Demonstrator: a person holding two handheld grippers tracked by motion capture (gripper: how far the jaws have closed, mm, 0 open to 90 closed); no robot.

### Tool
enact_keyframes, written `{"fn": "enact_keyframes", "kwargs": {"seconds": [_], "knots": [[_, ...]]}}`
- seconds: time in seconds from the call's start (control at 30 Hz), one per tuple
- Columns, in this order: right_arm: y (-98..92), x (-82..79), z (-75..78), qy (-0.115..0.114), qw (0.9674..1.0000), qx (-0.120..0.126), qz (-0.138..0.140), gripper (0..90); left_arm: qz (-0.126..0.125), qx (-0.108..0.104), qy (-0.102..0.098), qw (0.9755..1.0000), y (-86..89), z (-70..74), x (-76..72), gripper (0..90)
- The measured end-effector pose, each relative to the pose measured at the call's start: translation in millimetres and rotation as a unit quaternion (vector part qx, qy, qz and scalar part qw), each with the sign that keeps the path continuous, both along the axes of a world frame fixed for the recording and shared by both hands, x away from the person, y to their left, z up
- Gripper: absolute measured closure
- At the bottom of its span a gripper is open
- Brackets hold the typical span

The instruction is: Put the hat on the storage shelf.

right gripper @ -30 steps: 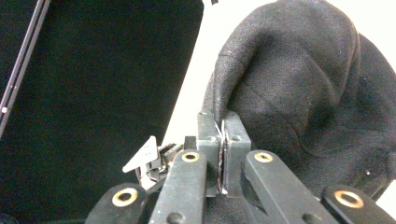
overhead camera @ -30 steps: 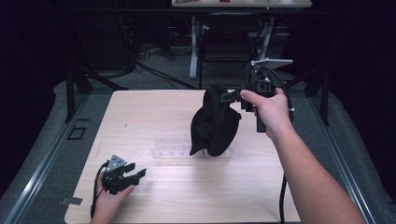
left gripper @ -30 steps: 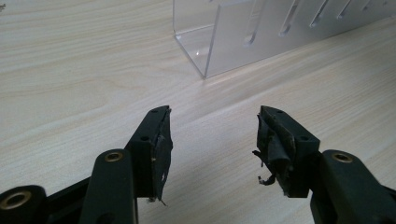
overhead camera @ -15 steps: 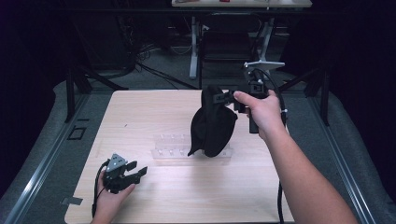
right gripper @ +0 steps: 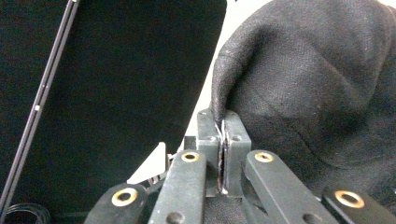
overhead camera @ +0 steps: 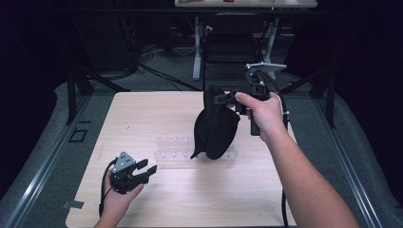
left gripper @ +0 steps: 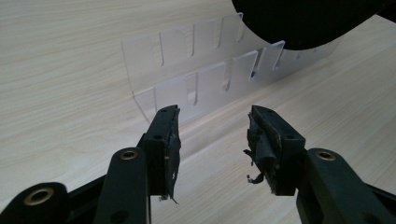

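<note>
A black cloth bag [overhead camera: 216, 128] hangs above the middle of the wooden table [overhead camera: 142, 114], its bottom on a clear acrylic slotted rack [overhead camera: 173, 147]. My right gripper [overhead camera: 223, 99] is shut on a fold at the bag's top, and the right gripper view shows the fabric [right gripper: 317, 84] pinched between the closed pads of that gripper [right gripper: 222, 126]. Near the front left my left gripper [overhead camera: 147, 168] is open; its jaws have just been closing with nothing between them. In the left gripper view this gripper [left gripper: 212, 135] points at the rack [left gripper: 201, 79], with the bag [left gripper: 299, 23] behind it.
The table's front edge lies close to the left hand. A dark floor with metal rails [overhead camera: 43, 156] runs along both sides. Table legs and cables [overhead camera: 197, 47] stand beyond the far edge. Bare wood lies left of the rack and in front of it.
The left gripper's jaws stand narrower than before and the gripper has lifted slightly. The right hand with the bag has shifted a little to the left.
</note>
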State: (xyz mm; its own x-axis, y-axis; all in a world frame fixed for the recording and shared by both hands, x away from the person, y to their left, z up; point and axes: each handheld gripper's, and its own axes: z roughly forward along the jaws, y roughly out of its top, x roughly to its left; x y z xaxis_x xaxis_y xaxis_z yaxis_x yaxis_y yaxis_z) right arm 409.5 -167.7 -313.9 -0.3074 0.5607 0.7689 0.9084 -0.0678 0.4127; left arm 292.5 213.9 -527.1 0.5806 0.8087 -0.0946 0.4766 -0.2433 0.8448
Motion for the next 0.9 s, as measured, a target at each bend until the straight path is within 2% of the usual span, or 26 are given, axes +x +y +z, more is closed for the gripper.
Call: {"fn": "enact_keyframes", "kwargs": {"seconds": [0.27, 0.63, 0.9], "knots": [[5.3, -0.6, 0.0, 0.002, 1.0000, 0.003, 0.006, 88.3, -0.009, 0.004, -0.011, 0.9999, -12.3, 10.3, 3.3, 57.3], [7.6, 1.1, -0.9, 0.005, 0.9999, 0.010, 0.008, 88.3, -0.041, 0.000, -0.018, 0.9990, -39.2, 26.9, 10.9, 59.6], [7.7, 1.1, -1.0, 0.005, 0.9999, 0.011, 0.009, 88.3, -0.061, 0.005, -0.026, 0.9978, -56.7, 37.8, 14.0, 59.9]]}}
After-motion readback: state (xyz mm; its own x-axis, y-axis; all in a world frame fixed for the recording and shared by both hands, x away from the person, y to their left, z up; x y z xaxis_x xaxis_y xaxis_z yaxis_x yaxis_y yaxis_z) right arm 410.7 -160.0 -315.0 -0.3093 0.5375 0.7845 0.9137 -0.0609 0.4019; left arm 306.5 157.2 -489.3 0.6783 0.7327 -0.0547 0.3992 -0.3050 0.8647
